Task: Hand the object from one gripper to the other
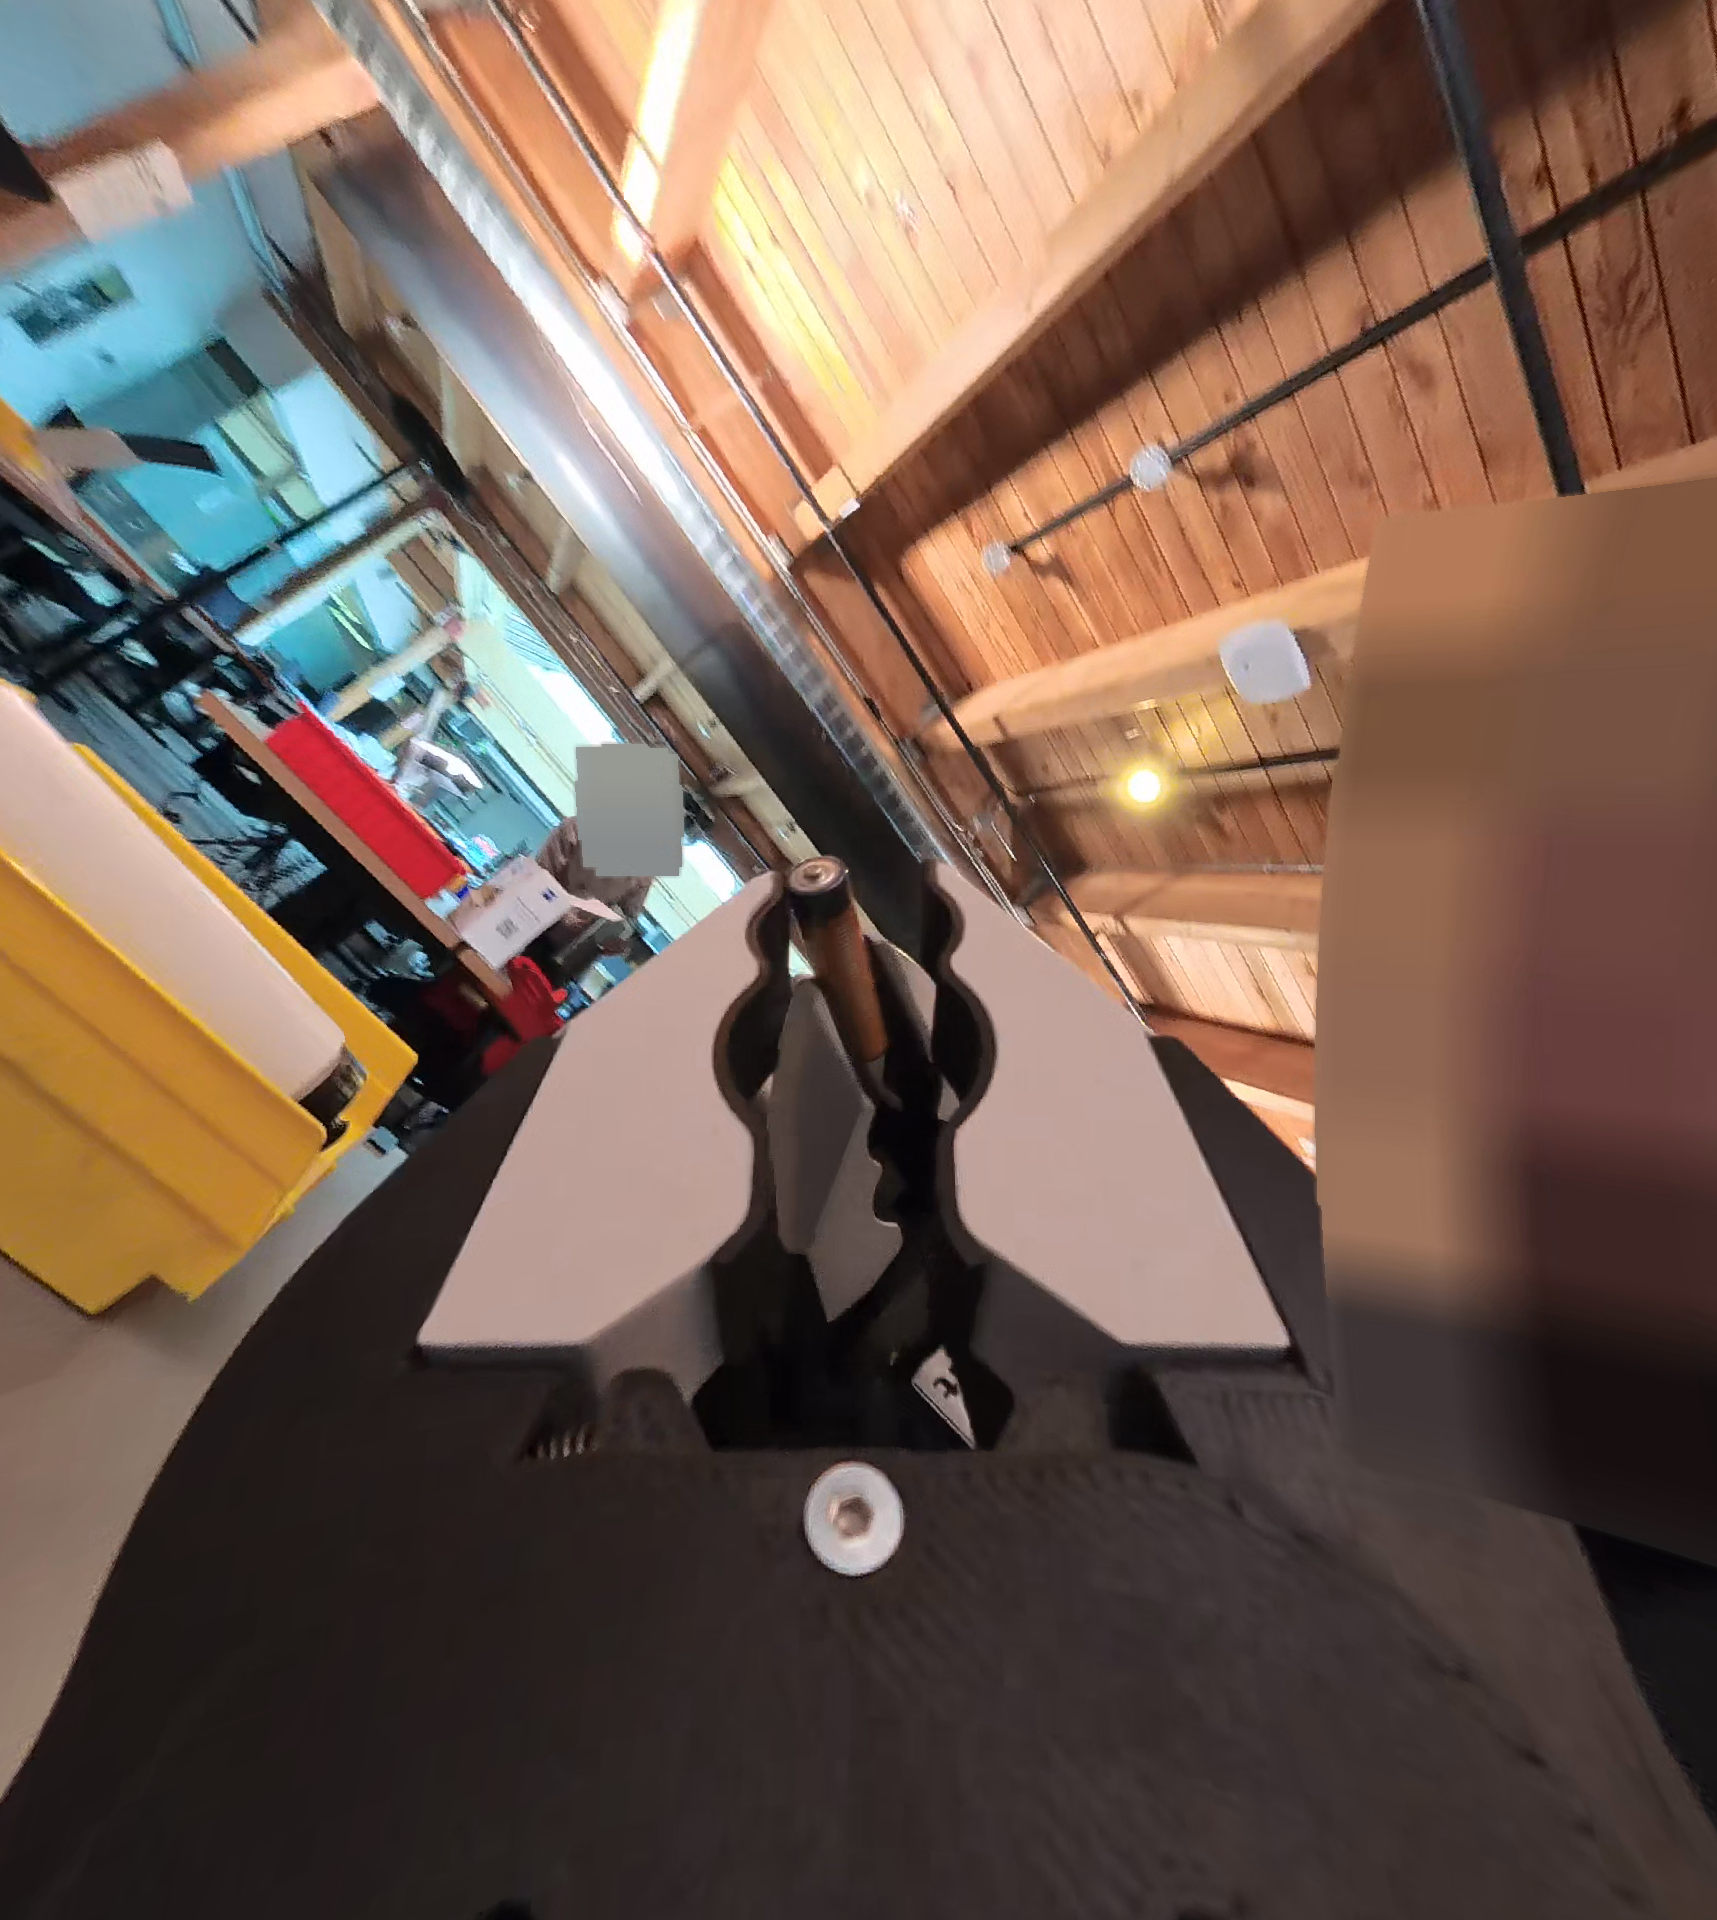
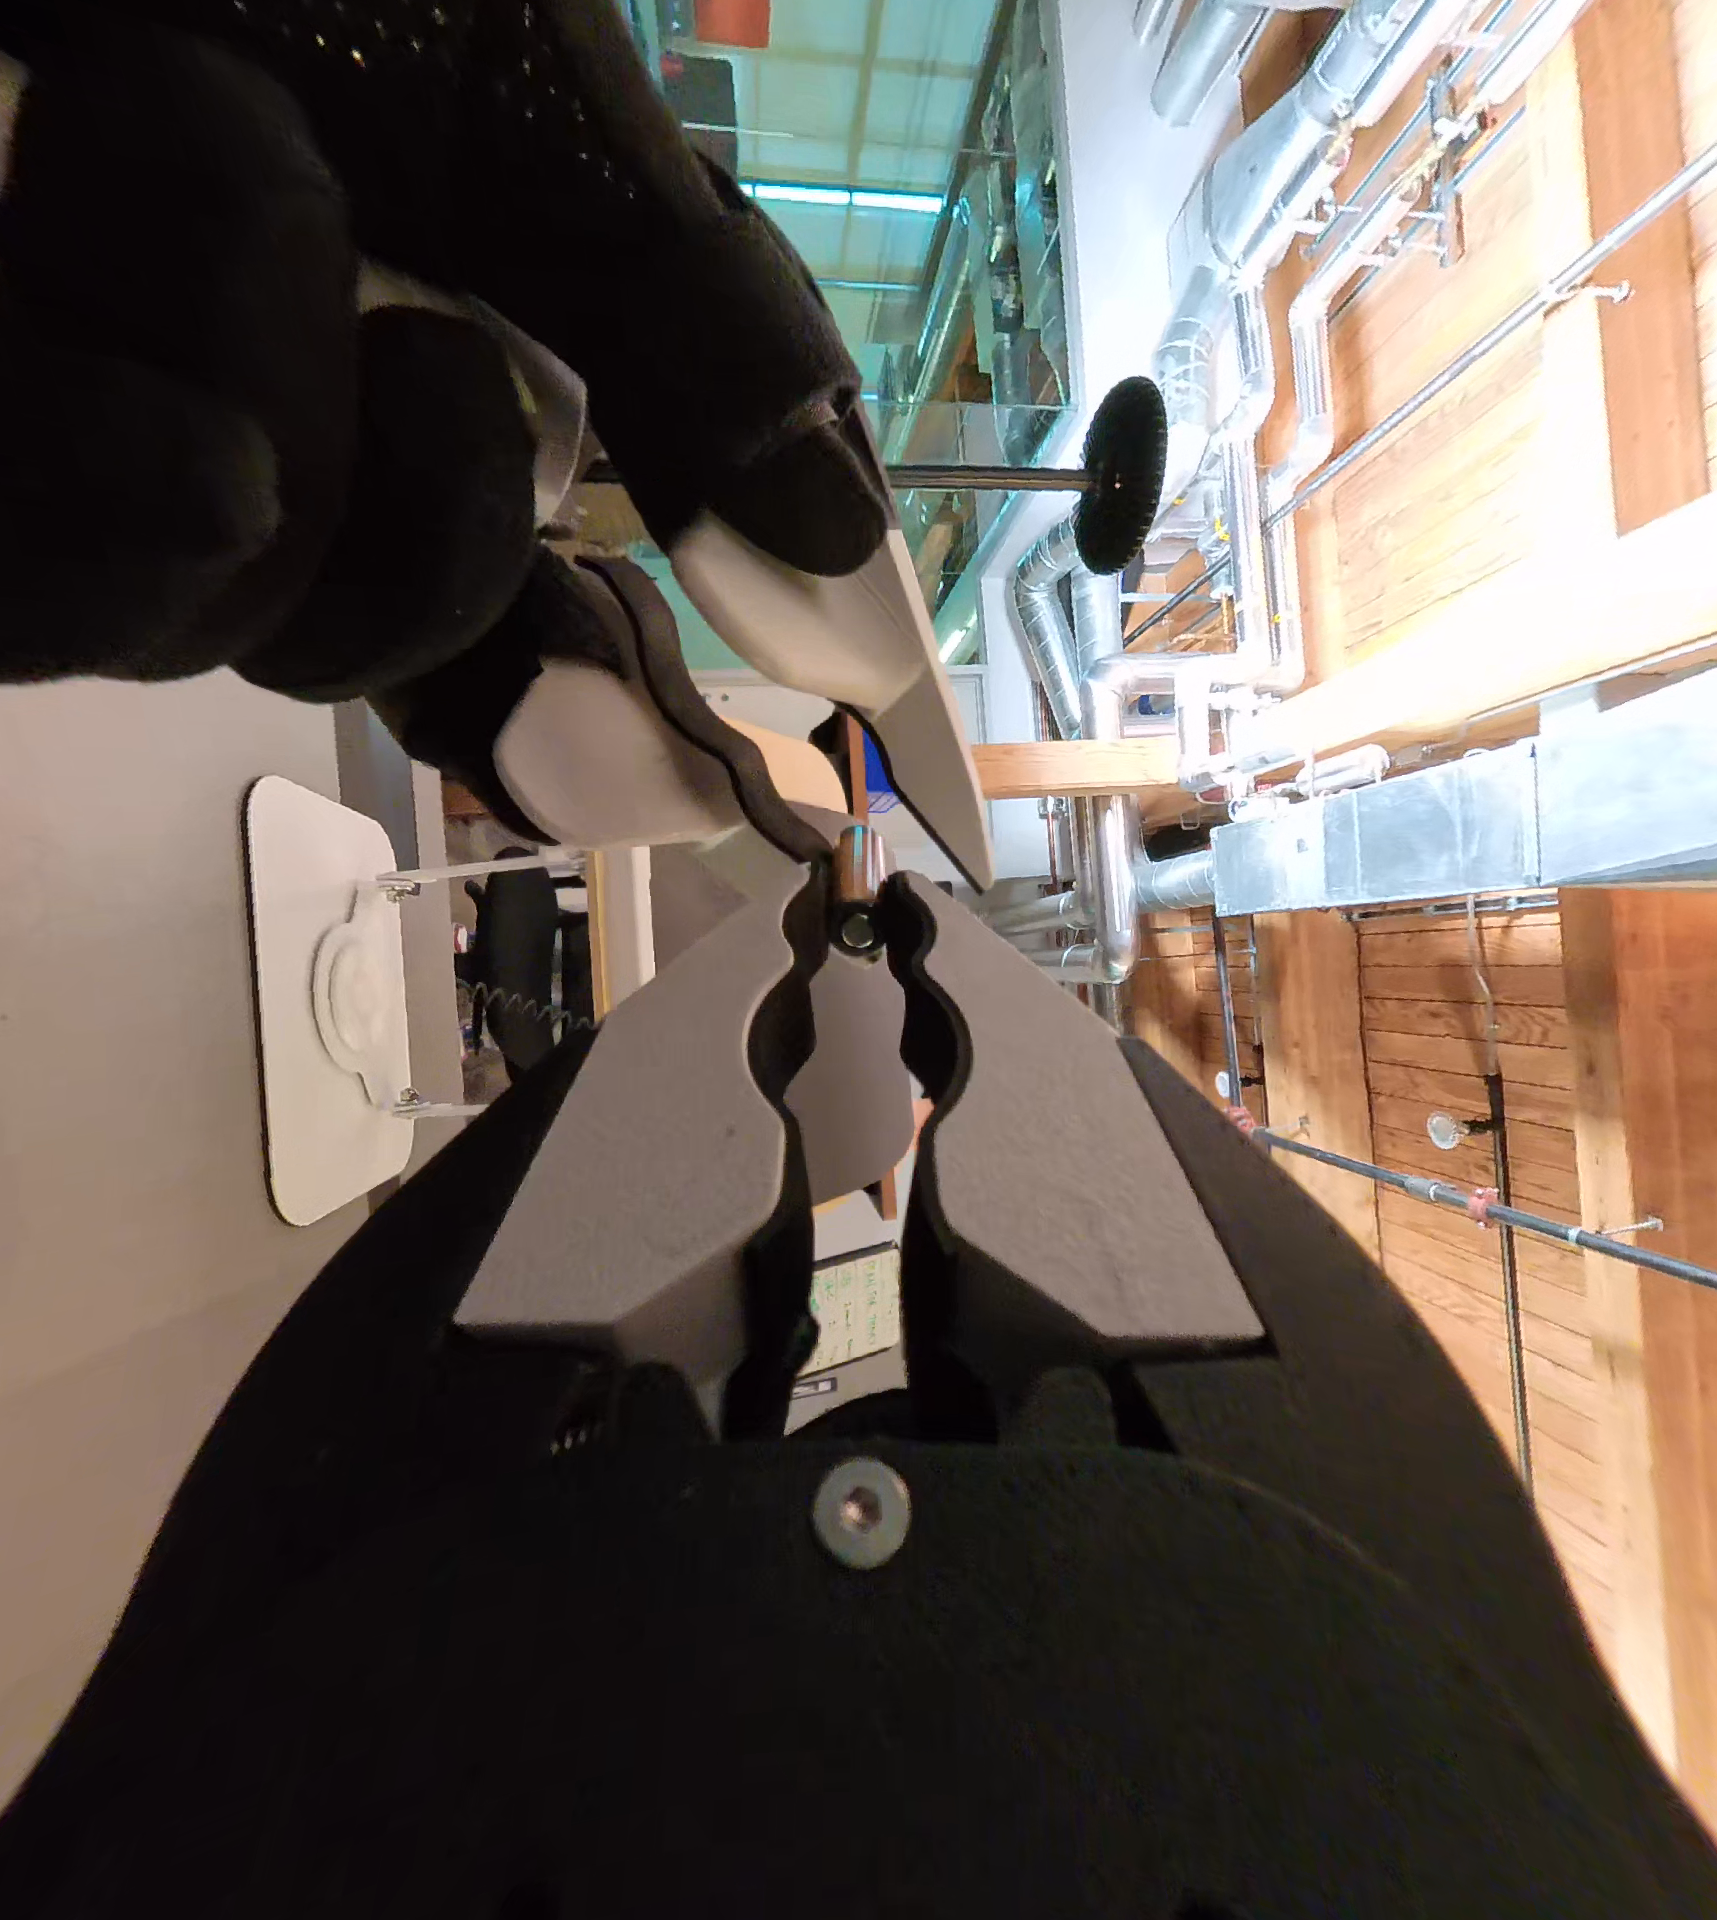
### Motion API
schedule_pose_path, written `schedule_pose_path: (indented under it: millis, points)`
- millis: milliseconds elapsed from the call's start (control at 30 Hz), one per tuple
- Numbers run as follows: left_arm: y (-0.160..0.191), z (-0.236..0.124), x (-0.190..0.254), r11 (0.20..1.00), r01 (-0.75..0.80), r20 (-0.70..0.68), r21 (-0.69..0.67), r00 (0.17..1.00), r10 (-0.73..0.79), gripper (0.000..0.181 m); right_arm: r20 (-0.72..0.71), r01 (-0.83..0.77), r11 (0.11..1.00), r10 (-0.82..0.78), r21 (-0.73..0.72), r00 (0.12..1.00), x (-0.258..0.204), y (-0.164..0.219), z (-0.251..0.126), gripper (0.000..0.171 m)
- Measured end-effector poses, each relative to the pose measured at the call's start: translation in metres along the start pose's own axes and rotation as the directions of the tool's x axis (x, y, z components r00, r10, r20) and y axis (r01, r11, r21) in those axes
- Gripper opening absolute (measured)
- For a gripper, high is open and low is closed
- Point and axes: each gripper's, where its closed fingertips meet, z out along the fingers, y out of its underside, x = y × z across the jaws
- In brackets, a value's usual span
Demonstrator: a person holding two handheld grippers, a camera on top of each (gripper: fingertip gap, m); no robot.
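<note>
A small copper-and-black battery [image 1: 846, 966] stands between the two grippers, which meet tip to tip in mid-air. My right gripper [image 2: 859, 906] is shut on one end of the battery [image 2: 856, 871]. My left gripper [image 1: 859, 894] sits around the other end with its jaws a little apart; the battery lies against one pad, with a gap to the other. A right finger [image 1: 812, 1143] shows through the left gripper's gap. In the right wrist view a black-gloved hand [image 2: 210, 312] holds the left gripper, and one of its fingers [image 2: 615, 758] reaches in from the upper left.
A yellow bin [image 1: 54, 1091] holding a white object sits on the pale table [image 1: 2, 1455] at the left. A white plate [image 2: 324, 997] is fixed to a grey surface. Wooden ceiling and metal ducts [image 2: 1560, 821] lie behind.
</note>
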Motion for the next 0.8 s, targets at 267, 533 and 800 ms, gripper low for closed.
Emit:
schedule_pose_path:
  millis: [267, 533, 800]
  points:
    - [-0.002, 0.003, -0.008, 0.997, 0.039, 0.017, 0.069, 0.999, -0.040, 0.016, -0.034, -0.012, 0.999, 0.011, -0.032, 0.999, 0.001, 0.009, 0.002, 0.008]
    - [-0.002, 0.005, -0.008, 0.998, -0.039, 0.048, 0.046, 0.998, 0.037, 0.008, -0.045, -0.052, 0.999, 0.052, 0.008, 0.998, 0.004, 0.007, -0.002, 0.018]
    - [-0.007, 0.001, -0.017, 0.938, -0.303, 0.119, -0.167, 0.939, 0.324, 0.007, 0.253, -0.529, 0.849, 0.515, -0.017, 0.819, -0.014, 0.024, -0.018, 0.040]
